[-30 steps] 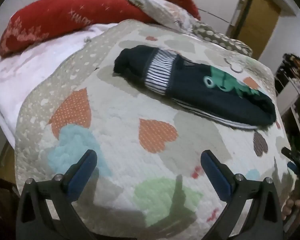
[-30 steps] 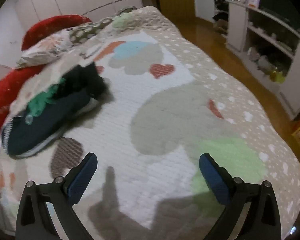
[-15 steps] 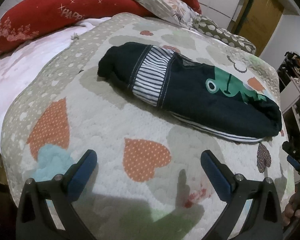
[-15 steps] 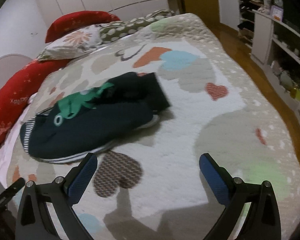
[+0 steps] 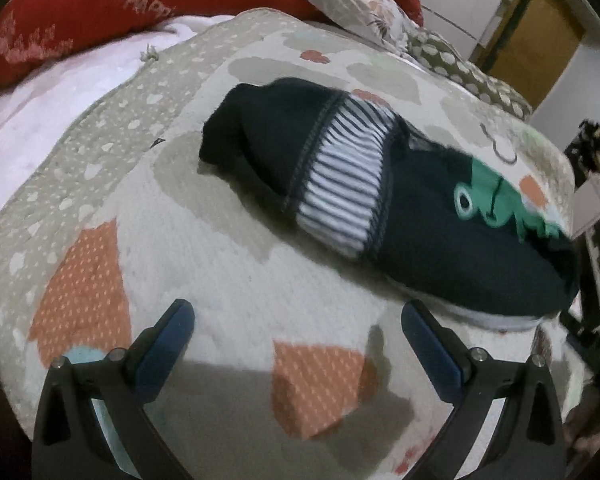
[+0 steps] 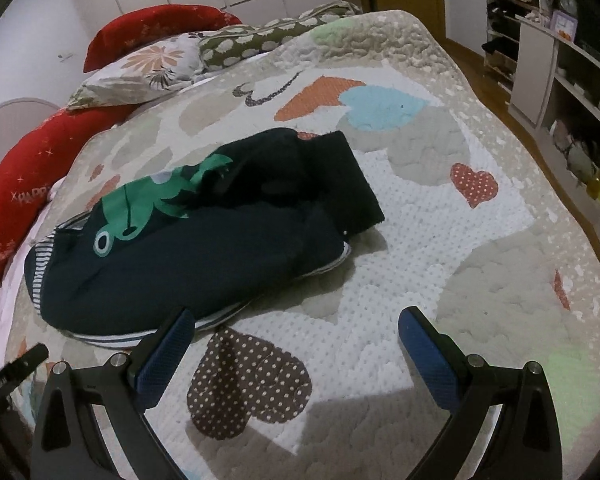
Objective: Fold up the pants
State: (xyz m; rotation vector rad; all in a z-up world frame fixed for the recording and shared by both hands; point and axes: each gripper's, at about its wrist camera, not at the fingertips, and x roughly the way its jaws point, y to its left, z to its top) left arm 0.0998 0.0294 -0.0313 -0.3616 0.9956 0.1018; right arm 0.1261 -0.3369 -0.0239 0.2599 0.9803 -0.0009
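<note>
- The left gripper (image 5: 298,334) is hovering over the quilt (image 5: 204,264) with its blue-padded fingers (image 5: 168,340) spread wide apart, gripping nothing.
- The right gripper (image 6: 292,340) is likewise hanging over the quilt (image 6: 440,216) with its fingers (image 6: 424,354) standing wide apart and holding nothing; its left pad is sitting just in front of the near hem of the pants.
- The dark navy pants (image 5: 440,216) are lying bunched and partly inside out across the middle of the bed, stretching along the width of the quilt rather than flat.
- In the left wrist view, a navy-and-white striped band (image 5: 340,184) is showing between a dark rolled end nearer the pink sheet and the main dark body of the garment.
- A green frog print (image 6: 140,208) is facing up on the pants (image 6: 188,248), on the side toward the pillows.
- In the right wrist view, a dark rectangular flap of the garment is sticking out toward the middle of the quilt, near a small red dotted heart (image 6: 474,184).
- A brown dotted heart patch (image 6: 252,384) is lying between the right gripper's fingers, just beside the pants' near edge.
- Red pillows (image 6: 28,184) and a floral pillow (image 6: 140,72) are resting along the far edge of the bed.
- A pink sheet (image 5: 40,112) is showing past the quilt's left edge.
- Shelving (image 6: 572,92) is standing beyond the right edge of the bed.
</note>
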